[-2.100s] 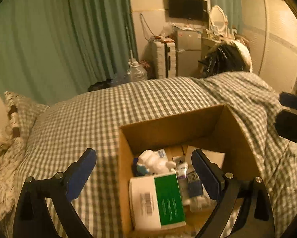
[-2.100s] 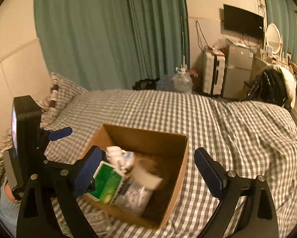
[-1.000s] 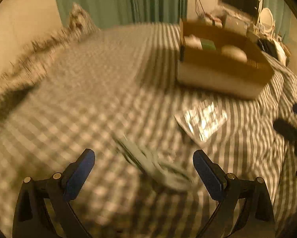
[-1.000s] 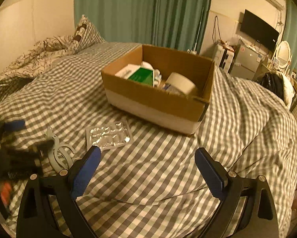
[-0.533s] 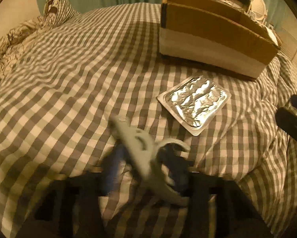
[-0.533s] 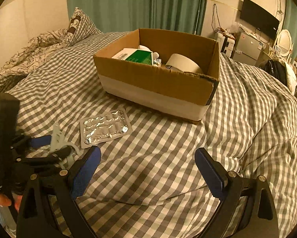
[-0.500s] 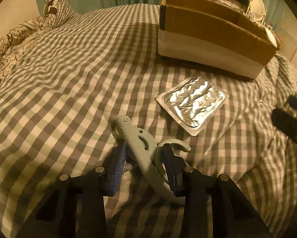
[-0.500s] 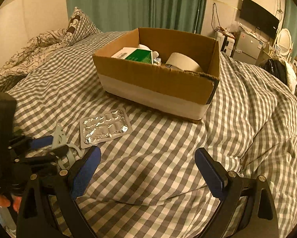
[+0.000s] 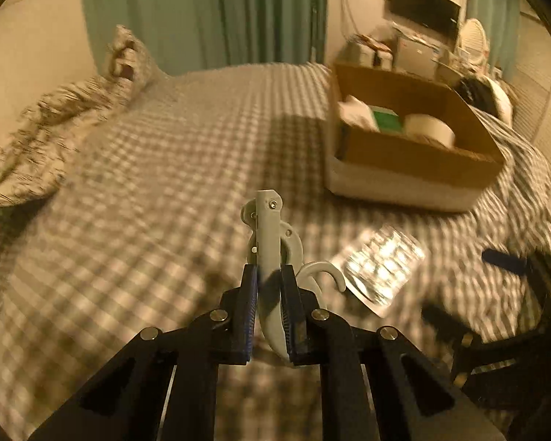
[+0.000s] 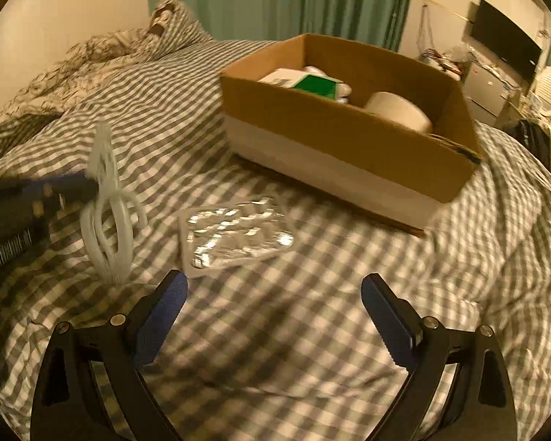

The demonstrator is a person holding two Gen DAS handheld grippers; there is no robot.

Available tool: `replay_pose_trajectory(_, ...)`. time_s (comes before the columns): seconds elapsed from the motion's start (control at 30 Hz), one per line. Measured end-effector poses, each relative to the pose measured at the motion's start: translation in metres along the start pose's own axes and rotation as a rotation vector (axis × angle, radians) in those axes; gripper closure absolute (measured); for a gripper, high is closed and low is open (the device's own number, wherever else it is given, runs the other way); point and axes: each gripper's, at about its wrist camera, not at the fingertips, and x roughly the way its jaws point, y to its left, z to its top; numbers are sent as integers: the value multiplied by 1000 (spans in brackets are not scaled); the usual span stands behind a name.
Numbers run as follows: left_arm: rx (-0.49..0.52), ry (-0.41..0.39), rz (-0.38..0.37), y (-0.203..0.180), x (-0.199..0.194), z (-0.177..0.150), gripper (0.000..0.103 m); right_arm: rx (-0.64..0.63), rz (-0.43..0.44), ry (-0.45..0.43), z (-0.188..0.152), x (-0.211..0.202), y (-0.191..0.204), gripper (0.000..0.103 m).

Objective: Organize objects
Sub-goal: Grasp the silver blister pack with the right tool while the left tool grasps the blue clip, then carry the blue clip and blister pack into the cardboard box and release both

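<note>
A pale grey plastic clamp-like tool with a curved hook handle (image 9: 269, 242) is pinched between the two blue-padded fingers of the left gripper (image 9: 269, 307), whose jaws are closing narrow onto its lower handle. In the left wrist view the tool's long axis runs straight away from the gripper, its riveted flat tip pointing up and forward, while the hook curls out to the right of the pads. It is raised above a grey-and-white checked bedspread (image 9: 135, 191); in the right wrist view the same tool (image 10: 108, 205) stands nearly upright at the left, tip up, held from the left by the blurred gripper (image 10: 73, 187). Just to the right of the tool lies a silver foil blister pack of pills (image 9: 382, 266), flat on the bedspread with nothing on top of it. Beyond the pack, apart from it, sits an open brown cardboard box with a white lower band (image 10: 352, 169), holding a green-and-white carton (image 10: 312, 84) and a cream roll of tape (image 10: 400, 110). The right gripper (image 10: 273, 307) hangs over the bedspread just short of the blister pack, its blue-padded jaws spread wide with only cloth between them. A rumpled patterned pillow (image 10: 172, 25) lies at the head of the bed, green curtains (image 10: 279, 0) hang behind, and a dark wall-mounted screen (image 10: 505, 49) shows at the far right.
</note>
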Motion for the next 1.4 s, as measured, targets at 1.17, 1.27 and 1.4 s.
replay_pose_trajectory(1.17,-15,5,-178,3,4,1,101,30,-8,-198,20,-57,4,96)
replay_pose_trajectory(1.27,-5,-24,-180,-3,-16,1,101,59,11,-235,18,-83,-6,96)
replay_pose_trajectory(1.4,1,-60,-204,-9,-40,13,101,84,20,-283,17,-116,-17,96)
